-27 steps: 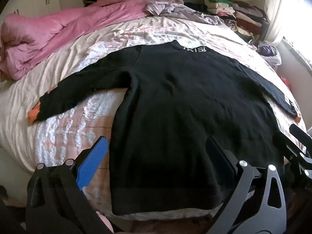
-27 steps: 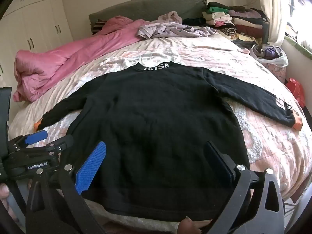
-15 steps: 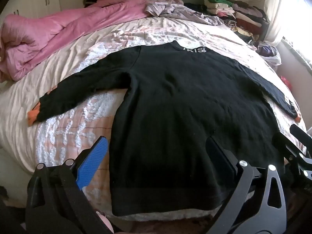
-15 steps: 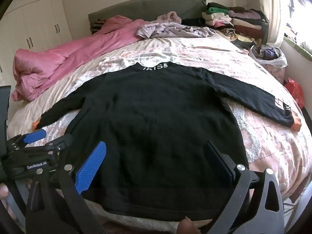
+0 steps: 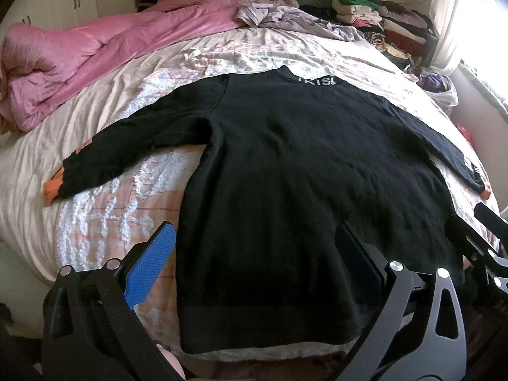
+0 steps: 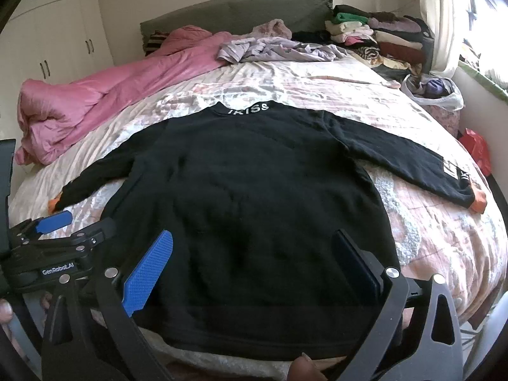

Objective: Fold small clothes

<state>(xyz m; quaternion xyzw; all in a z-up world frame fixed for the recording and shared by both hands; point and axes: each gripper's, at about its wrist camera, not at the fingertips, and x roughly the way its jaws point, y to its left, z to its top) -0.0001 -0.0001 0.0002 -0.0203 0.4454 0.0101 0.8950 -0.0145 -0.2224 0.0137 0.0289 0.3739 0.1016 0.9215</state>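
A black long-sleeved sweater lies flat on the bed, back up, both sleeves spread out, white lettering at the collar, orange cuffs. It also shows in the right wrist view. My left gripper is open and empty, held above the hem near the sweater's lower left side. My right gripper is open and empty, held above the lower middle of the sweater. The left gripper shows at the left edge of the right wrist view; the right gripper shows at the right edge of the left wrist view.
A pink duvet lies bunched along the bed's far left. Loose lilac clothes lie near the headboard. A stack of folded clothes stands at the far right corner. A white bag and a red item sit beside the bed's right side.
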